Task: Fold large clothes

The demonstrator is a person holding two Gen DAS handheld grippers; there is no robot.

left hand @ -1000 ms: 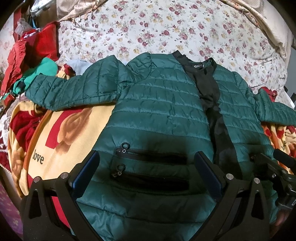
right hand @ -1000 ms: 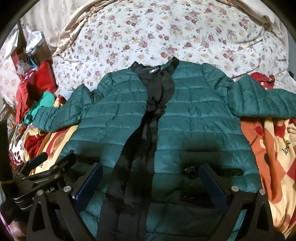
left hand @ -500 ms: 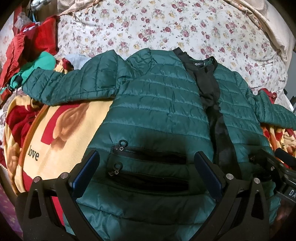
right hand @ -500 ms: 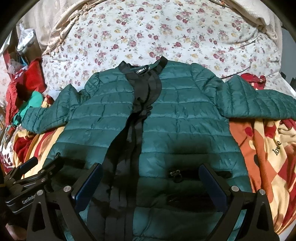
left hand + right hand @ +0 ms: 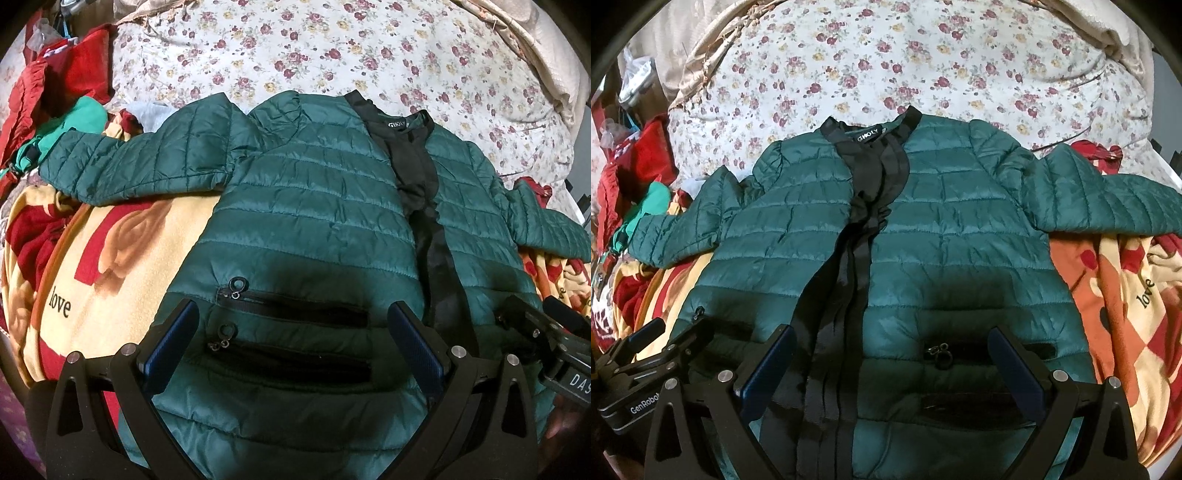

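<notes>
I see the green quilted jacket lying front up and spread flat on the bed, collar away from me and hem toward me, both sleeves thrown out sideways. Its black front placket runs from the collar down to the hem, and a small label sits inside the neck. Two zipped pockets lie one above the other on the jacket's panel under my left gripper, each with a ring pull at its outer end. On the other panel I can make out one zip pull and a dark pocket opening.

My left gripper hangs over the jacket's hem with its blue-padded fingers spread wide and nothing between them. My right gripper hovers over the hem just beside the placket, fingers likewise wide and empty. Each gripper shows at the edge of the other's view, so they are near each other above the jacket's lower part.

Under the jacket's lower half lies a cream and red blanket printed with the word "love". Beyond the jacket's collar stretches a white floral sheet. Past the end of the jacket's sleeve on my left there is a heap of red cloth and a bright green garment.
</notes>
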